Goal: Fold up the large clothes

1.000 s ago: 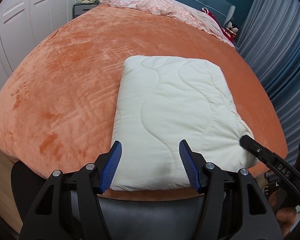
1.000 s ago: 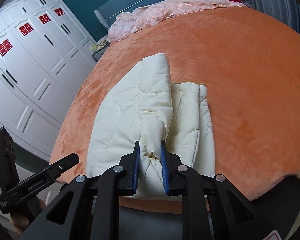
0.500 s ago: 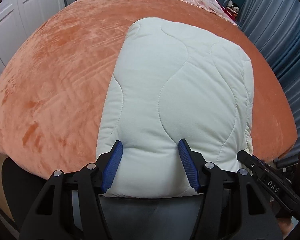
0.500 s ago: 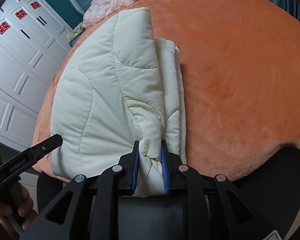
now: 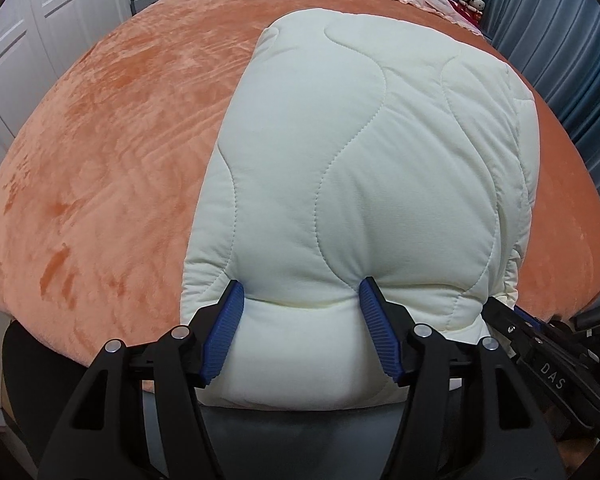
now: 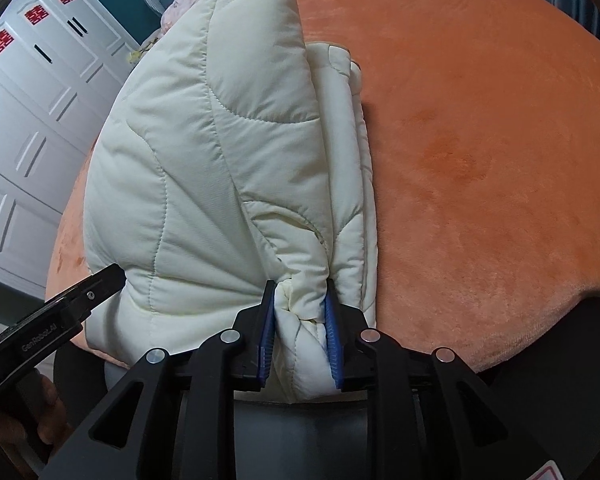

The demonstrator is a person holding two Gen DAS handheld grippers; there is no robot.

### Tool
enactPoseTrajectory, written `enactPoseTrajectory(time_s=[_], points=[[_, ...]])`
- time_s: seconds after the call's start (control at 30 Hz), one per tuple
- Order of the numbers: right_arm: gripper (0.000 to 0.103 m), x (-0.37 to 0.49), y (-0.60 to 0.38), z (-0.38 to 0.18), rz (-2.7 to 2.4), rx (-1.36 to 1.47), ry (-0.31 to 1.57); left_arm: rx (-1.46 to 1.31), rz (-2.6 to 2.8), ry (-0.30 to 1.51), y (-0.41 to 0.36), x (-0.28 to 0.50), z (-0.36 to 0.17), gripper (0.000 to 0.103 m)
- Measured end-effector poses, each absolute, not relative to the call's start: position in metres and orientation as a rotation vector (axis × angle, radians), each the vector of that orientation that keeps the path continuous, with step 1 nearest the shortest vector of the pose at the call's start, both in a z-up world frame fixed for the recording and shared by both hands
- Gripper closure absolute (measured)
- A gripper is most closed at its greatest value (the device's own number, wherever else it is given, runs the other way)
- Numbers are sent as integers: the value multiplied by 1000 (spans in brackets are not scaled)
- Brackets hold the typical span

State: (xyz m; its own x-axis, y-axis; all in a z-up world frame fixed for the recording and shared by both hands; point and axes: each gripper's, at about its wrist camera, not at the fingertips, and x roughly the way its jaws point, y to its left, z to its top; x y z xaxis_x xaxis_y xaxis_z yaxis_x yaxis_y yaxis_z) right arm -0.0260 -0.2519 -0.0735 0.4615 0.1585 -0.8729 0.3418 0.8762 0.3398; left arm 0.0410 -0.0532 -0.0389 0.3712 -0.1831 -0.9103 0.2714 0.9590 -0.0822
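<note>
Both grippers are clamped on the folded cream quilt (image 5: pixel 364 184) at the orange bed's (image 5: pixel 112 152) 6 o'clock edge: left gripper (image 5: pixel 300 320) wide, right gripper (image 6: pixel 300 320) pinching a bunched corner, jaws easing apart.

"DAS", "GenRobot.AI" on hand-held grippers (image 5: pixel 552 376) (image 6: pixel 40 338)
</note>
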Motion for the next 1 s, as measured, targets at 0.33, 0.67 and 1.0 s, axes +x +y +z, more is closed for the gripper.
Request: enactPoseTrajectory(time_s=[0.33, 0.67, 1.0], points=[[80, -29, -252, -76, -104, 565, 1082, 81, -299, 1137, -53, 40, -35, 44], [70, -12, -278, 17, -106, 663, 919, -107, -326, 1070, -9, 86, 34, 47], [54, 98, -283, 12, -202, 734, 947, -147, -358, 1074, -46, 163, 43, 99]])
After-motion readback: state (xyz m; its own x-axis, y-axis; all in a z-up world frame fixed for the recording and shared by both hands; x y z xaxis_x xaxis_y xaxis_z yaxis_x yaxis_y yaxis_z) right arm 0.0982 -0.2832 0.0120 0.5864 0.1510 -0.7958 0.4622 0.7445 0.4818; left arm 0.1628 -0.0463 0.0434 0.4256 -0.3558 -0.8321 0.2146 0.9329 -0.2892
